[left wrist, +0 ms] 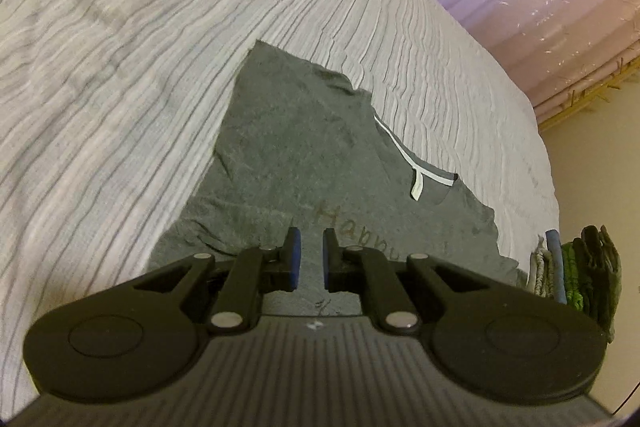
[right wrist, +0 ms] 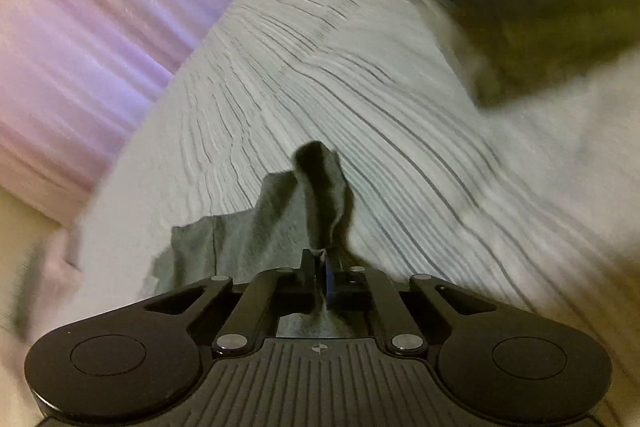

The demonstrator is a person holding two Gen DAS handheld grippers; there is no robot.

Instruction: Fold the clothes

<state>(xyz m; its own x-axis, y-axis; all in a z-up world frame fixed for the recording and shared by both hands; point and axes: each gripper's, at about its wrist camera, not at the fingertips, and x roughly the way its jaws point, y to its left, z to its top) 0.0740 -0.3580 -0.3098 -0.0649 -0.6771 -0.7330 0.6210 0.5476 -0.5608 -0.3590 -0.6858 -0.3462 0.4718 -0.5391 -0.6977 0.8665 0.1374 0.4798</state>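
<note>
My left gripper [left wrist: 311,251] hangs released, its blue pads parted, over the grey T-shirt [left wrist: 296,155] spread ahead of it on the striped bedspread [left wrist: 120,67], while my right gripper [right wrist: 320,269] is clenched on that shirt's bunched fabric, folded clothes [left wrist: 580,271] stacked off to the side.

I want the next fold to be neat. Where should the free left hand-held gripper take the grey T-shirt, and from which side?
Probably the grey T-shirt at its bare far corner, coming from above over the bedspread. That edge lies flat and single there. The left hand-held gripper is open; the right one already pinches fabric.
</note>
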